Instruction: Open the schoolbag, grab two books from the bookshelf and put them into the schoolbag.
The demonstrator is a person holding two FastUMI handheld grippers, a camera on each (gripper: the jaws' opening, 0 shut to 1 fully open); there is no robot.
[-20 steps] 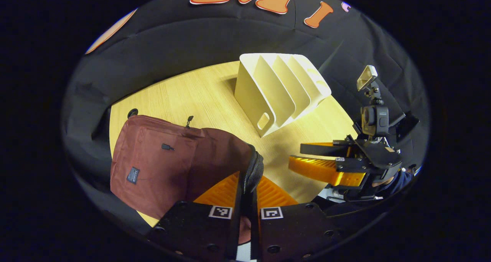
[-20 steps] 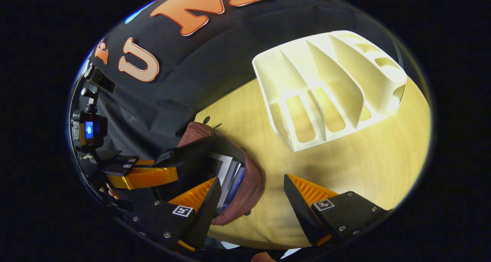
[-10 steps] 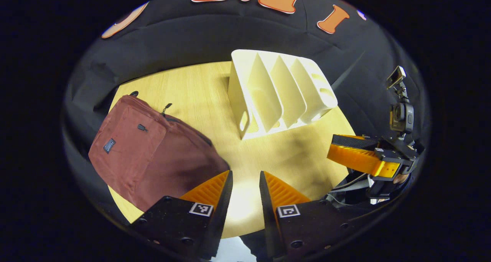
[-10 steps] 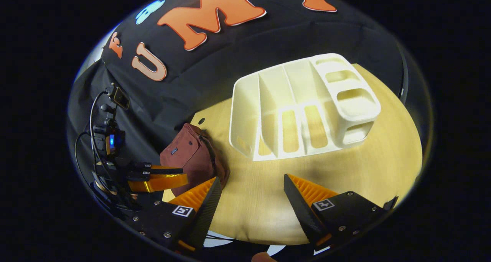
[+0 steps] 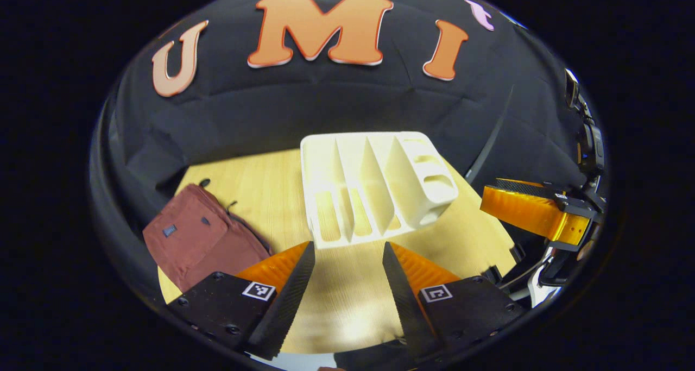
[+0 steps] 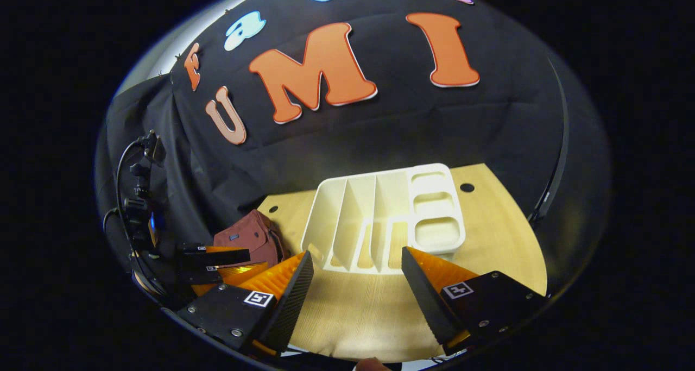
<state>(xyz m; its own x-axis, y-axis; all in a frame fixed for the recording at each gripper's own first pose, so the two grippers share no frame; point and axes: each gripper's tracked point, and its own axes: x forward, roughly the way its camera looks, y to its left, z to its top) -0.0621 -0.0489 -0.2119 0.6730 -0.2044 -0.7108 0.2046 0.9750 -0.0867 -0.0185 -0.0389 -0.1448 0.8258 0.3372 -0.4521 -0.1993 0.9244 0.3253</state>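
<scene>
The maroon schoolbag [image 5: 201, 246] lies flat on the wooden table [image 5: 260, 181], left of the white bookshelf [image 5: 374, 186]. The bookshelf's upright slots hold nothing. My left gripper [image 5: 348, 244] hangs open over the table's near side, between the bag and the bookshelf, touching neither. My right gripper [image 6: 355, 251] is open too, held back from the bookshelf [image 6: 380, 219] with bare table under it. In the right gripper view the schoolbag [image 6: 247, 235] sits at the left, partly behind the left gripper [image 6: 217, 259]. In the left gripper view the right gripper [image 5: 532, 213] shows side-on at the right.
Black cloth walls close in the table at the back and on both sides. Small round holes [image 6: 467, 187] mark the tabletop near its far edge. Cables and a camera mount [image 6: 141, 197] rise above the left gripper.
My left gripper let go of the bag's dark edge and opened. Both grippers drew back and up from the bag, which now lies on the table. The books seen inside it are hidden.
</scene>
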